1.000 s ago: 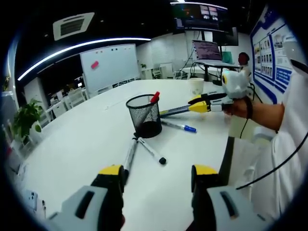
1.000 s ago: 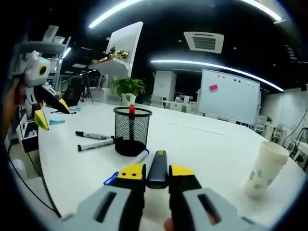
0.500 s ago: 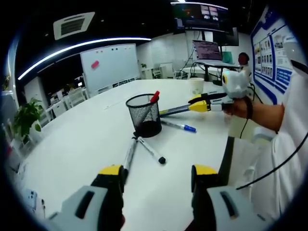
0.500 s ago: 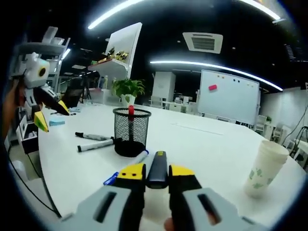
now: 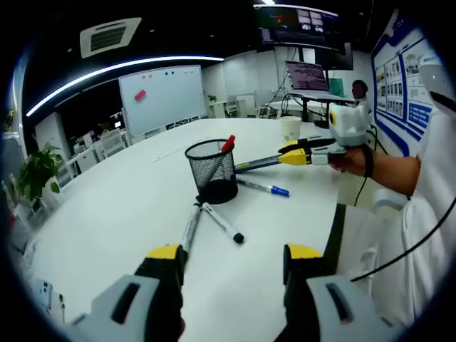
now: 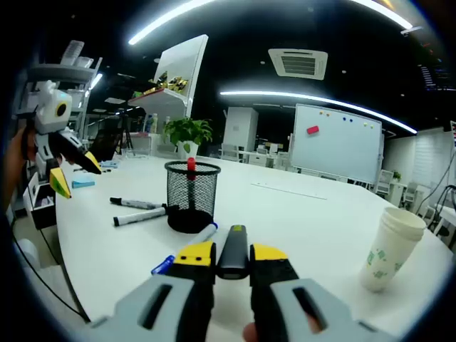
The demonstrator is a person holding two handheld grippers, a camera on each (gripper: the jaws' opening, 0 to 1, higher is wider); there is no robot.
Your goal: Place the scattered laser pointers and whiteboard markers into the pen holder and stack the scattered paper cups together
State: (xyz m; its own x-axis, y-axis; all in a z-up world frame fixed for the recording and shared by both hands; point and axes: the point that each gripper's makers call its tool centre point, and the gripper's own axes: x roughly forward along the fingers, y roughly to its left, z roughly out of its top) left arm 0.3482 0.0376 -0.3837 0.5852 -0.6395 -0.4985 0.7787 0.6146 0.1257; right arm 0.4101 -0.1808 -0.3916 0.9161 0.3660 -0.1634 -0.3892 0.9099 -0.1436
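A black mesh pen holder [image 5: 212,171] stands mid-table with a red marker [image 5: 228,144] in it. In front of it lie two black-capped whiteboard markers [image 5: 189,228] [image 5: 222,222]; a blue-capped marker [image 5: 263,187] lies to its right. My left gripper [image 5: 234,253] is open and holds nothing, short of the markers. My right gripper [image 6: 232,254] is shut on a dark laser pointer [image 6: 232,249], a little short of the pen holder [image 6: 189,194]. That pointer [image 5: 253,164] reaches toward the holder in the left gripper view. Stacked paper cups [image 6: 390,249] stand at the right.
The white table [image 5: 114,214] is large and round-edged. A person's arm [image 5: 399,171] holds the right gripper [image 5: 296,153] at the table's right side. A whiteboard [image 5: 162,92] and a potted plant [image 6: 187,132] stand far back. The left gripper [image 6: 60,157] is off to the left.
Both views have shifted a little with the hands. The things on the table lie where they were, and the right gripper still grips the laser pointer.
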